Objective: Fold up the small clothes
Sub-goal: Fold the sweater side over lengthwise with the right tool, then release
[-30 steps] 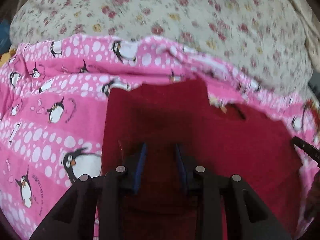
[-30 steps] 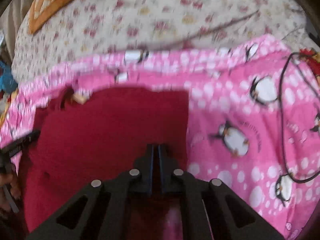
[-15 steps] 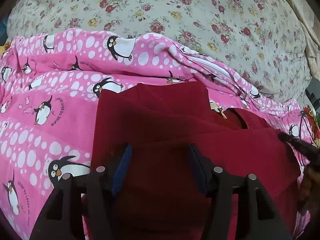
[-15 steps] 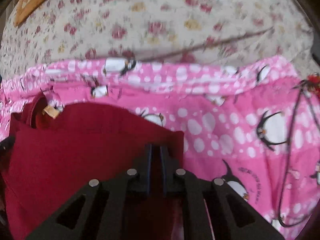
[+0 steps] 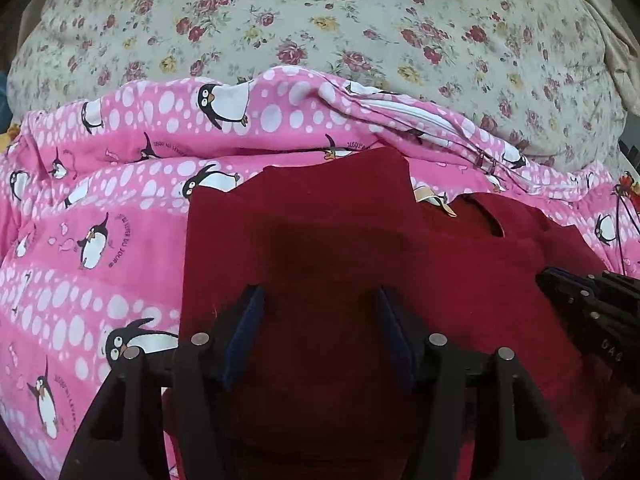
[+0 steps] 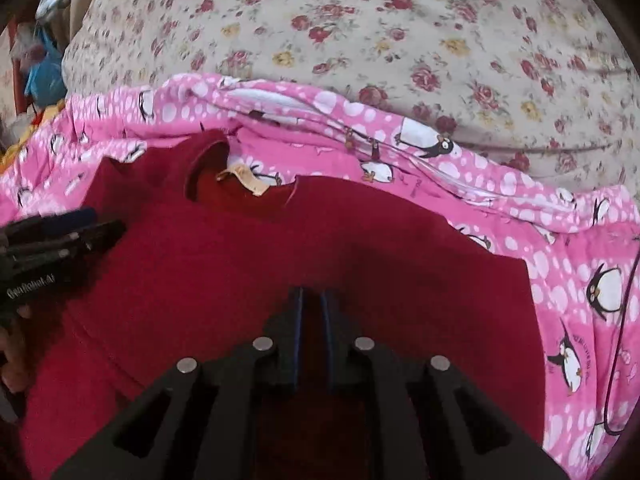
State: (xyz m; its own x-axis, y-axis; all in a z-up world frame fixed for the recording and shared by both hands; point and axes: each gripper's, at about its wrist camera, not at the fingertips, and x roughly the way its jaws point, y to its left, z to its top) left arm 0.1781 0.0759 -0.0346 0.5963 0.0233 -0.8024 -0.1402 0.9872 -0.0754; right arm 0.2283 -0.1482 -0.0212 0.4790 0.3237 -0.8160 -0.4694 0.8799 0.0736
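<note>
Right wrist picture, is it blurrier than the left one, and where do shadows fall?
Right wrist view: softer, slightly smeared, worst on the flowered sheet. Left wrist view: sharper, with crisp penguin print. Both: fisheye bending at the edges, and a dark shadow on the red shirt just ahead of each claw.

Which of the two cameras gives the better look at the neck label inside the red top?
The right wrist view. There the label lies in the open neckline of the red top, near the middle of the picture and seen whole. In the left wrist view it is a small sliver farther off, partly hidden by a fold.
</note>
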